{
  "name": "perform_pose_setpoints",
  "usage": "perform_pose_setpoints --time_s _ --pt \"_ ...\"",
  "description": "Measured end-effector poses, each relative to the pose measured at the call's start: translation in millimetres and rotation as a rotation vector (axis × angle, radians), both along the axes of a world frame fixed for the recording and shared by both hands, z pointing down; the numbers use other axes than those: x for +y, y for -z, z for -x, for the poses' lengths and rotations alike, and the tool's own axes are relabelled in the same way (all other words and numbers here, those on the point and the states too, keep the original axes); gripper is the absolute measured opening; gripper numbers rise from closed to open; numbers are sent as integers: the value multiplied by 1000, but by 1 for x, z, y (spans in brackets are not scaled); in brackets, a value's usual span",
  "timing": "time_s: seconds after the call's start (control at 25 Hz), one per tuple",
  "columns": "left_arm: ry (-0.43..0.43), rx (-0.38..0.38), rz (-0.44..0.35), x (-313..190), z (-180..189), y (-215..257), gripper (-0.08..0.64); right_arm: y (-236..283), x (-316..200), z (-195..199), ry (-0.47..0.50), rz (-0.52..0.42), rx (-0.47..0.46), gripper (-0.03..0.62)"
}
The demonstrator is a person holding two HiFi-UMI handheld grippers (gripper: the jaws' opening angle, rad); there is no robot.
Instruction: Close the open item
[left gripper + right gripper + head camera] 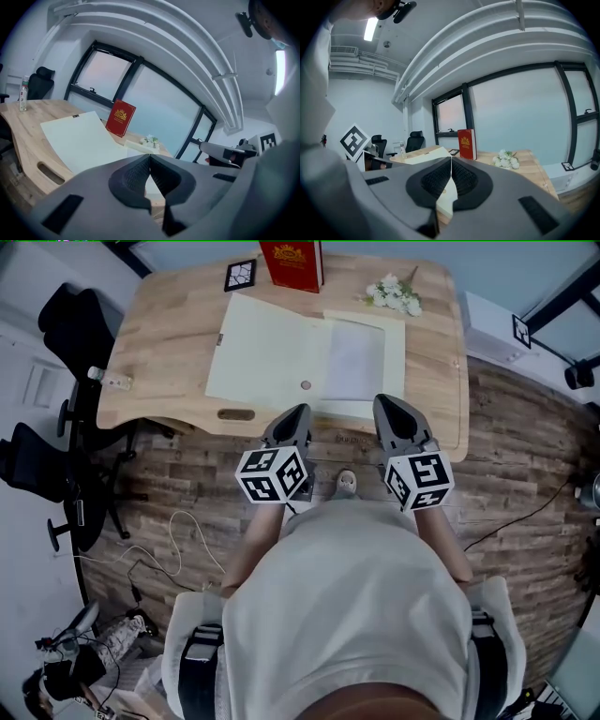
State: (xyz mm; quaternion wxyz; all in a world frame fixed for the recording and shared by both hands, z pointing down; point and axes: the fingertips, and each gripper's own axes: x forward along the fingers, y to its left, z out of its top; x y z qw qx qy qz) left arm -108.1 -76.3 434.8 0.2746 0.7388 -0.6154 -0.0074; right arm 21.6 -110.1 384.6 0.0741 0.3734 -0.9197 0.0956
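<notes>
As folder [300, 357] lies open, wd desk [159, 352], windows [515, 112]

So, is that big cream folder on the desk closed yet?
Not yet. Nothing looks done: the cream folder lies open and flat on the desk. The left claw and right claw are both shut and empty, hovering by the desk's near edge, touching nothing. Left to do: catch one cover and fold it over the other side.

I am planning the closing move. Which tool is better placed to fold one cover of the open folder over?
Probably the right tool: it is near the right outer edge of the folder. The left tool is near the fold, far from the left edge.
</notes>
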Motion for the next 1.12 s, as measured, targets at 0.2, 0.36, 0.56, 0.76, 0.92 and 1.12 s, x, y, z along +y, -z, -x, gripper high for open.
perform_pose_setpoints --time_s 0.2,0.36,0.56,0.76,0.92,1.12 --pt "40 6 12 -16 7 -5 21 -5 -23 0 19 9 -6 20" --pt "71 12 25 -26 12 -11 21 -8 -38 4 44 7 -8 18" --pt "102 22 26 -40 17 -15 21 -11 -56 7 67 4 -12 20" --pt "141 37 30 -51 25 -18 21 -12 -70 13 97 1 -15 19" --pt "179 49 34 -53 33 -23 21 -16 -75 16 117 5 -13 18" --pt "234 38 35 -51 51 -24 21 -23 -76 16 130 21 -13 20"
